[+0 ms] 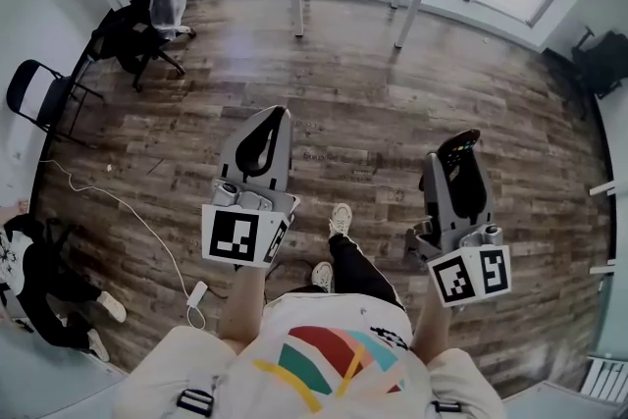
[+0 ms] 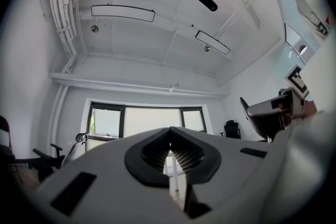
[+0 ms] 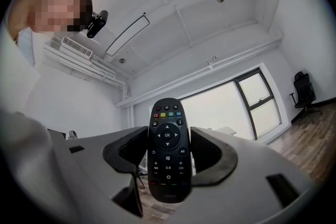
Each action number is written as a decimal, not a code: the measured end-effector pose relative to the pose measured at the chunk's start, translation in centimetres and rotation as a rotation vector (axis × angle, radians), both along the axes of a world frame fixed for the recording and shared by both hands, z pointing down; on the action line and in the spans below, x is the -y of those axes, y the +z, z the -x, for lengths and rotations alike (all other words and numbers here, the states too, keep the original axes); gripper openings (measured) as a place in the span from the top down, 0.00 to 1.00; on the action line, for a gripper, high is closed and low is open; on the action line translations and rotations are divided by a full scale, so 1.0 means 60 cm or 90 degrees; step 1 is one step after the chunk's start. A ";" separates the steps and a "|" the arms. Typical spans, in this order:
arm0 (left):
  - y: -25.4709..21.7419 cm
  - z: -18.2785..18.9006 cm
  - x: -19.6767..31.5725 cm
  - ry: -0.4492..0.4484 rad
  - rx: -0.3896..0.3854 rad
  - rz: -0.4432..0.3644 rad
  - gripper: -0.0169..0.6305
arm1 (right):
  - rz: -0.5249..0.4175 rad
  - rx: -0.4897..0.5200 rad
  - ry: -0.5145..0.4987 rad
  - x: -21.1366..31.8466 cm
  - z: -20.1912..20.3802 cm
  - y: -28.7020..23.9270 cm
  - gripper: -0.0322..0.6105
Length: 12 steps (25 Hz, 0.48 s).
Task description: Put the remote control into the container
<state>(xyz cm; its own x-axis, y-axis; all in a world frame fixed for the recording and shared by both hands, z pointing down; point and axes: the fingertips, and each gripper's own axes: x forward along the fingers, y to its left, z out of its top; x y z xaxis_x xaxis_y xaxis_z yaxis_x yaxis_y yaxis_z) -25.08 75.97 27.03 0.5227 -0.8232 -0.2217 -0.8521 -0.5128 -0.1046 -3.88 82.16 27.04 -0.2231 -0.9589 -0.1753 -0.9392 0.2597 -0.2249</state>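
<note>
Between the jaws of the right gripper [image 3: 168,136], the remote control [image 3: 167,157] sits clamped, lengthwise along them; the left gripper [image 2: 169,153] is closed, empty.

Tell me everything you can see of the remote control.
The remote control is a slim black plastic handset with rounded ends. Its face shows a row of coloured keys, a round OK pad and smaller white-marked buttons. It runs along the jaws of the right gripper, clamped by its sides between the dark pads, top end past their tips, buttons facing the gripper's camera, touching nothing else.
</note>
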 end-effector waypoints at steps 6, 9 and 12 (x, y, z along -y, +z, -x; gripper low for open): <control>-0.001 -0.017 0.073 -0.005 0.009 -0.011 0.96 | -0.008 0.005 -0.014 0.088 -0.014 0.009 0.56; 0.001 -0.025 0.130 -0.008 0.007 -0.011 0.96 | -0.010 -0.001 -0.021 0.148 -0.020 0.014 0.56; -0.003 -0.041 0.204 -0.017 0.013 -0.020 0.96 | -0.012 -0.015 -0.031 0.219 -0.030 0.015 0.56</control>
<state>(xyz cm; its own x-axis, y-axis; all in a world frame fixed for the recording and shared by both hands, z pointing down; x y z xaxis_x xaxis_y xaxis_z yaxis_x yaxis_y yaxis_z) -22.63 63.75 26.83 0.5054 -0.8297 -0.2370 -0.8629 -0.4865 -0.1370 -2.09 69.03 27.94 -0.2738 -0.9433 -0.1876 -0.9304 0.3092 -0.1969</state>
